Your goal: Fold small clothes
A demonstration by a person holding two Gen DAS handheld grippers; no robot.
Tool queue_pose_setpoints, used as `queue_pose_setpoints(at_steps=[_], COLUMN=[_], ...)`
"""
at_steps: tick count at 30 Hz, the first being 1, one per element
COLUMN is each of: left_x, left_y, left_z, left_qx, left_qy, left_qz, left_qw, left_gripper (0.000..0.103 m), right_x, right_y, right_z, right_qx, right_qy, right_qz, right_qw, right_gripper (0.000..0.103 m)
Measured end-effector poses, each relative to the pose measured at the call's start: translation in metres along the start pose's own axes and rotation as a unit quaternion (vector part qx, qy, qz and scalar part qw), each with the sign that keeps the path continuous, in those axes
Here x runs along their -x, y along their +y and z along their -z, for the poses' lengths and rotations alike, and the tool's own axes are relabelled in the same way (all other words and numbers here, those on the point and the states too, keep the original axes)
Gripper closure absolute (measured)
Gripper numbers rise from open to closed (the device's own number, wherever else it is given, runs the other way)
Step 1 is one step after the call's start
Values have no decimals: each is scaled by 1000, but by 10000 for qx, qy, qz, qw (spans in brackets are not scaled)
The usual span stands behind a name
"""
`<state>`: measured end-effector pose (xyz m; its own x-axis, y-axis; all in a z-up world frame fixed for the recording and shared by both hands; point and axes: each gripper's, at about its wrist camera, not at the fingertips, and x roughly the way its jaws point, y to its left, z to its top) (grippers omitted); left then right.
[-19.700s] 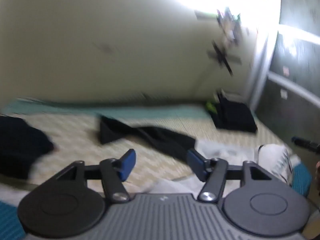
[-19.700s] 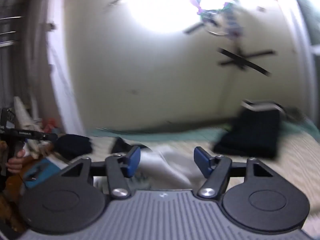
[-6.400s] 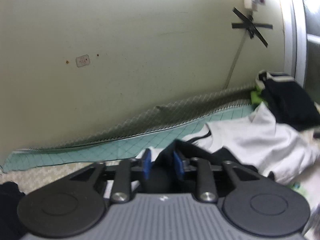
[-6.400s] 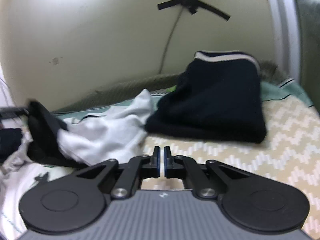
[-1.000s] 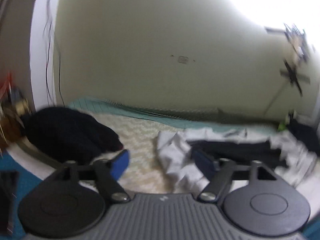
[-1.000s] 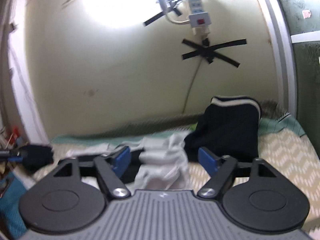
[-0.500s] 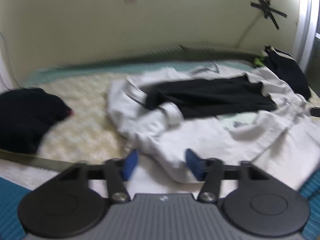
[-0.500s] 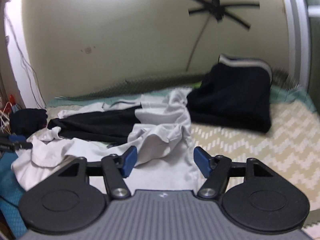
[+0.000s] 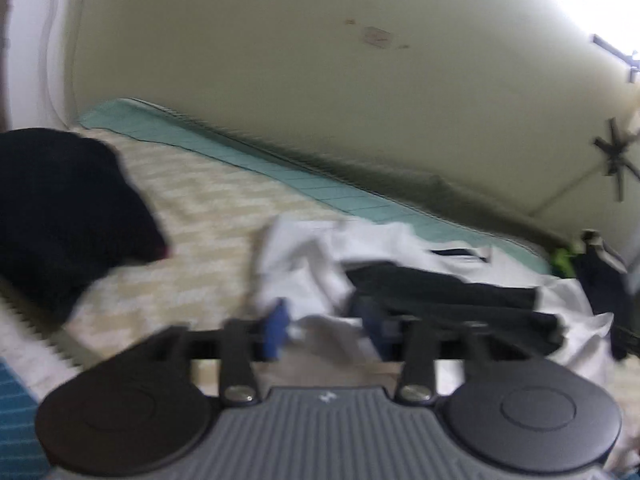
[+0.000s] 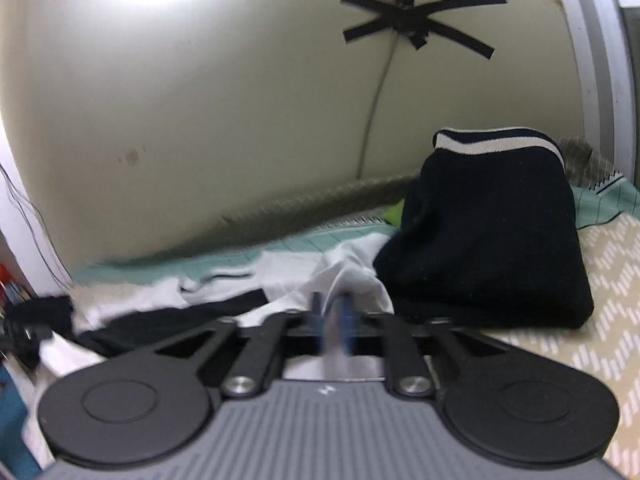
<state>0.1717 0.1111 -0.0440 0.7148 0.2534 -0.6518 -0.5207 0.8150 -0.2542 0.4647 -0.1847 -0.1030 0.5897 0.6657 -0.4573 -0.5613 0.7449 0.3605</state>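
Note:
A crumpled white garment [image 9: 320,256] lies on the bed with a black garment [image 9: 444,292] across it. My left gripper [image 9: 324,330] is open, its blue pads [image 9: 276,330] spread at the white cloth's near edge; the view is blurred. In the right wrist view the white garment [image 10: 352,276] and the black garment [image 10: 168,320] lie to the left. My right gripper [image 10: 333,316] is shut on a fold of the white garment, its pads blurred together.
A folded dark navy garment with a white stripe [image 10: 488,240] stands at the back right against the wall. A black pile [image 9: 60,216] sits at the left of the bed. The chevron bedspread [image 9: 208,224] and teal sheet [image 9: 304,172] lie beneath.
My right gripper has closed on the white cloth. My left gripper has narrowed a little and tilted up, staying at the cloth's near edge.

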Motion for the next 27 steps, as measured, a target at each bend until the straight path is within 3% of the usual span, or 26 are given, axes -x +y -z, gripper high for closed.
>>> queue_pose_setpoints(at_steps=[4, 7, 8, 9, 10, 11, 12, 18, 21, 23, 25, 27], left_x=[22, 29, 31, 32, 33, 35, 35, 65, 71, 60, 64, 76], left_y=[21, 40, 41, 42, 40, 37, 32, 34, 40, 41, 42, 46], left_z=[29, 49, 58, 64, 70, 75, 78, 89, 96, 101, 99, 88], left_qx=[-206, -61, -32, -44, -101, -215, -337, -492, -611, -892, -1048, -935], left_qy=[-77, 245, 363, 447, 514, 579, 676, 754, 885, 967, 833, 515], left_qz=[-159, -90, 10, 103, 189, 261, 297, 413, 265, -240, -421, -359], left_qw=[9996, 9996, 9993, 9989, 9984, 9978, 9967, 9951, 9938, 9910, 9901, 9936], left_gripper=[43, 39, 39, 40, 48, 81, 99, 98, 94, 94, 85, 84], right_x=[43, 68, 73, 75, 78, 81, 89, 154, 168, 157, 145, 154], right_y=[-14, -31, -34, -37, -38, -37, -33, -10, -11, -15, -20, -22], right_z=[28, 56, 63, 70, 76, 82, 87, 91, 103, 118, 125, 117], right_qx=[110, 98, 47, -20, -66, -75, -42, 203, 209, 197, 289, 314], right_qy=[-113, 21, 113, 260, 379, 457, 418, -461, -369, 1, 305, 17], right_qz=[-131, 60, 71, 2, -79, -130, -129, 79, 231, 415, 562, 651], right_qw=[9998, 9999, 9999, 9997, 9992, 9988, 9990, 9987, 9988, 9989, 9975, 9974], right_gripper=[41, 40, 45, 54, 65, 103, 103, 103, 103, 103, 96, 57])
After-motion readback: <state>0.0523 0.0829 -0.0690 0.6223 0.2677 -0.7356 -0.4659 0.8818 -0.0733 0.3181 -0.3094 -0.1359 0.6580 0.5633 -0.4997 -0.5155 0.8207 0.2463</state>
